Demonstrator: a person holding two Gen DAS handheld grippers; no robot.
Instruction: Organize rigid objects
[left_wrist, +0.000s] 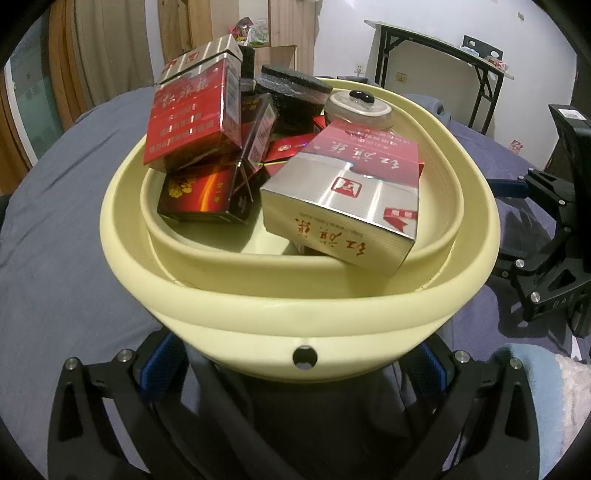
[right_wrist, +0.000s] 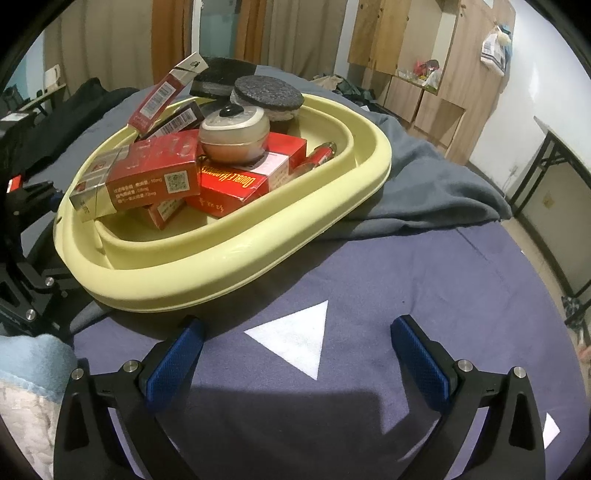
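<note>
A pale yellow collapsible basin (left_wrist: 303, 302) (right_wrist: 229, 236) holds several red cigarette boxes (left_wrist: 343, 199) (right_wrist: 155, 177), a round jar with a black knob (left_wrist: 360, 105) (right_wrist: 234, 134) and black round sponges (left_wrist: 295, 90) (right_wrist: 267, 94). My left gripper (left_wrist: 301, 369) sits wide apart against the basin's near wall, its fingertips hidden behind the basin; it also shows at the left in the right wrist view (right_wrist: 33, 258). My right gripper (right_wrist: 295, 347) is open and empty over the blue cloth, just right of the basin; it shows in the left wrist view (left_wrist: 546, 236).
The basin rests on a bed covered with a blue-purple sheet (right_wrist: 369, 266) bearing a white triangle (right_wrist: 295, 336). A grey blanket (right_wrist: 424, 192) lies behind. Wooden cabinets (right_wrist: 417, 74) and a black-framed table (left_wrist: 443, 51) stand along the walls.
</note>
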